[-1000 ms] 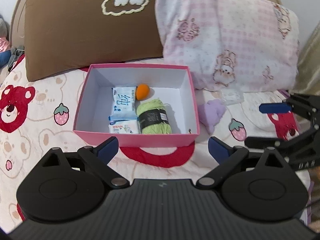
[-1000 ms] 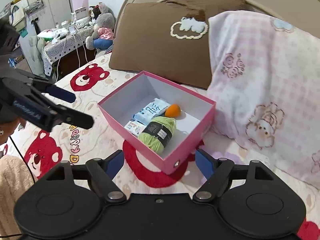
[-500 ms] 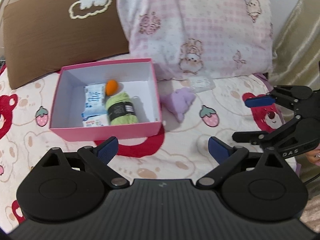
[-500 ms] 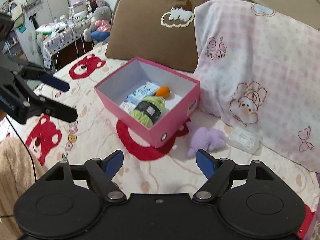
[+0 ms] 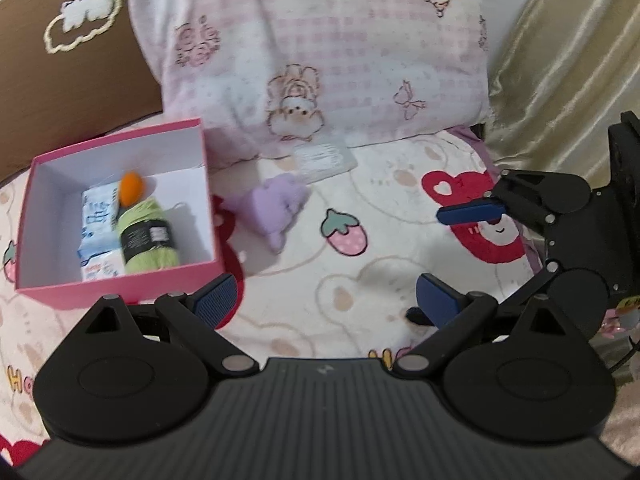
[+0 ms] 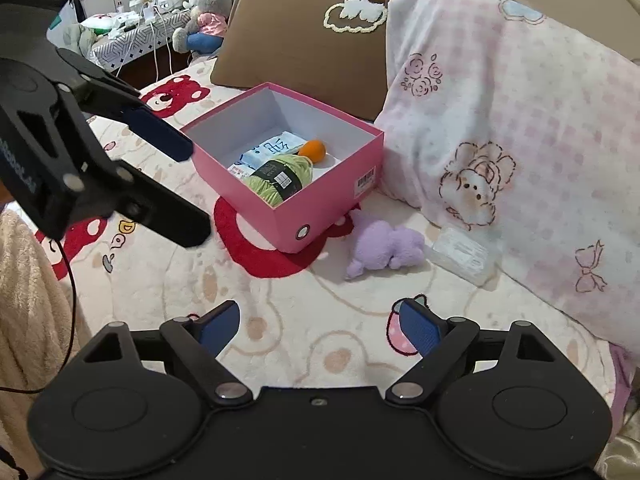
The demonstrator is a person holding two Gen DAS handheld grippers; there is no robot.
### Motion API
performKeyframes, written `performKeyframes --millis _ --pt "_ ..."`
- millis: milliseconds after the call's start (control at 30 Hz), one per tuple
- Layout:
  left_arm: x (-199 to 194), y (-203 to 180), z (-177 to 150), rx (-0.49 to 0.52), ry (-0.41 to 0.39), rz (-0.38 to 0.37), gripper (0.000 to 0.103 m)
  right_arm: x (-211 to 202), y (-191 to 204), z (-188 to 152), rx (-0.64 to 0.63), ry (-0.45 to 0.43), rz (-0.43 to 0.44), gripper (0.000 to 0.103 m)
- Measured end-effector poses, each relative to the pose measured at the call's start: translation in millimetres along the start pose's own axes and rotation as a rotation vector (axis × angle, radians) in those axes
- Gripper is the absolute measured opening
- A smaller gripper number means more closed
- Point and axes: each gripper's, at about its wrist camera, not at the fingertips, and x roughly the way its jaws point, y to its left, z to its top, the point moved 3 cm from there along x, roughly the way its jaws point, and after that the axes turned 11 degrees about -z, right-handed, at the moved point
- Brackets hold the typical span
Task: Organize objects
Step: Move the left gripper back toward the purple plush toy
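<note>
A pink box (image 5: 120,284) (image 6: 320,208) sits on the bed and holds green yarn (image 5: 150,236) (image 6: 280,178), an orange ball (image 5: 131,188) (image 6: 313,150) and tissue packs (image 5: 96,216) (image 6: 266,150). Beside it on the blanket lie a purple plush toy (image 5: 276,208) (image 6: 386,248) and a clear plastic packet (image 5: 324,158) (image 6: 460,256). My left gripper (image 5: 326,300) is open, nothing between its fingers, short of the plush. My right gripper (image 6: 320,326) has its jaws opening, empty, also short of the plush. Each gripper shows in the other's view, the right gripper (image 5: 472,260) and the left gripper (image 6: 180,188).
A brown pillow (image 6: 304,36) and a pink checked pillow (image 5: 320,52) (image 6: 520,140) lean at the head of the bed behind the box. A golden curtain (image 5: 560,60) hangs at the right. A table with plush toys (image 6: 204,12) stands beyond the bed's far side.
Both grippers have swung to the right, so the box slid left in the views and the purple plush and clear packet came into sight. The right gripper's jaws have widened.
</note>
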Motion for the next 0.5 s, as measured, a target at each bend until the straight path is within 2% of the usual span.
performKeyframes --millis 133,267,367,500 --pt "18 -3 6 -0.029 -0.037 -0.001 0.097 8 -8 -1 0.002 -0.066 -0.005 0.09" --pt "40 3 7 -0.11 -0.041 -0.062 0.097 24 -17 -4 0.024 -0.096 0.015 0.09" --pt "60 7 6 -0.125 -0.043 -0.027 0.097 38 -24 -6 0.031 -0.119 0.008 0.09" --pt "86 19 5 -0.154 -0.04 0.004 0.095 58 -38 -8 0.084 -0.07 -0.003 0.09"
